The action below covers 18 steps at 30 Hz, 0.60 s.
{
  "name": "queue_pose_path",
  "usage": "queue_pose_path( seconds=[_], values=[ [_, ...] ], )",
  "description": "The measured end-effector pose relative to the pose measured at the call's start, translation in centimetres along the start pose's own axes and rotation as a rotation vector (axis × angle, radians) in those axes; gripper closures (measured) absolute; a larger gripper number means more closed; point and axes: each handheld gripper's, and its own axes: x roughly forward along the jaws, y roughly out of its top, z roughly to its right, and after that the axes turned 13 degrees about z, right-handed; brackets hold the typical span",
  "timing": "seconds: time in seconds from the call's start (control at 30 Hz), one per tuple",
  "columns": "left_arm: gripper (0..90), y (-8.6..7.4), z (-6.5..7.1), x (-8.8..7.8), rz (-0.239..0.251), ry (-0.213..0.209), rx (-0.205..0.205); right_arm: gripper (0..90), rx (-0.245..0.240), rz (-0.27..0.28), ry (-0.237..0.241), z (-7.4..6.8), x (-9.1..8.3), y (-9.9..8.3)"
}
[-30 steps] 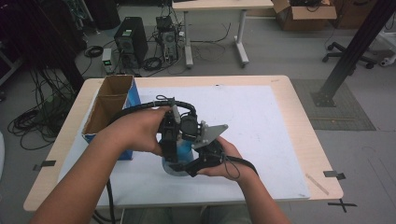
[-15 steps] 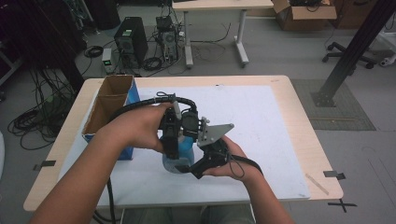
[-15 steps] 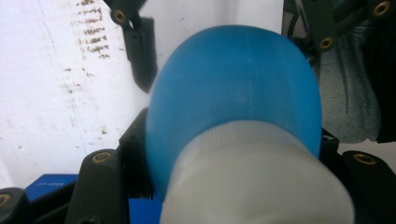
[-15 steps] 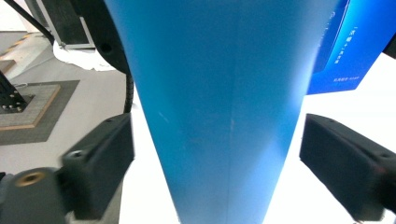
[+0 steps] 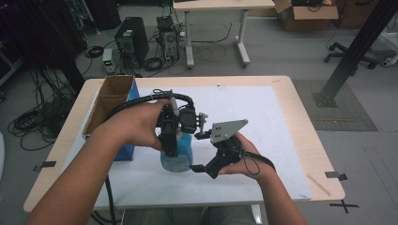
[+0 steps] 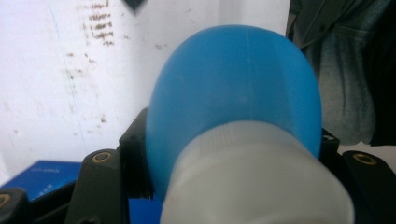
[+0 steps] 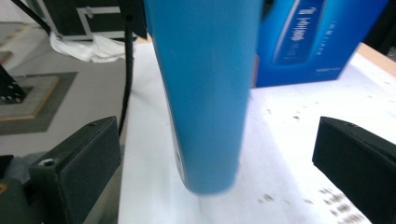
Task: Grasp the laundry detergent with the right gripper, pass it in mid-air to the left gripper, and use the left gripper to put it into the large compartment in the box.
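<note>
Nearest the lower edge, two forearms entering over the white sheet (image 5: pixel 263 122) on the tabletop (image 5: pixel 300 117). Left gripper (image 5: pixel 174 136) closed on blue bottle (image 5: pixel 176 157), jaws clamped at either side just below its white cap (image 6: pixel 261 182). Right gripper (image 5: pixel 199 150) open, jaws spread wide with the bottle's body (image 7: pixel 205 93) standing between them, touching neither. Bottle base just above or on the sheet; contact not discernible. Beyond, at the left, open cardboard box (image 5: pixel 110 101) in a blue carton (image 7: pixel 317 42). Farther, floor with computer tower (image 5: pixel 131 44).

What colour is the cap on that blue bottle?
White, ridged cap on the blue bottle; clearest in the left gripper view.
</note>
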Motion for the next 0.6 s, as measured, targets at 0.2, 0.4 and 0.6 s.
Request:
queue_pose_path(
  seconds=[0.2, 0.4, 0.6],
  values=[
    [38.0, -0.4, -0.7, -0.9, -0.009, 0.020, -0.100, 1.3, -0.027, -0.042, -0.031, 0.5, -2.1, 0.8],
    [38.0, -0.6, -1.8, -1.8, -0.015, 0.053, -0.260, 1.4, -0.044, -0.117, -0.092, 1.3, -4.2, 1.3],
    [37.9, -0.9, -2.8, -2.8, -0.028, 0.085, -0.377, 1.5, -0.036, -0.237, -0.136, 2.2, -6.0, 1.4]
  ],
)
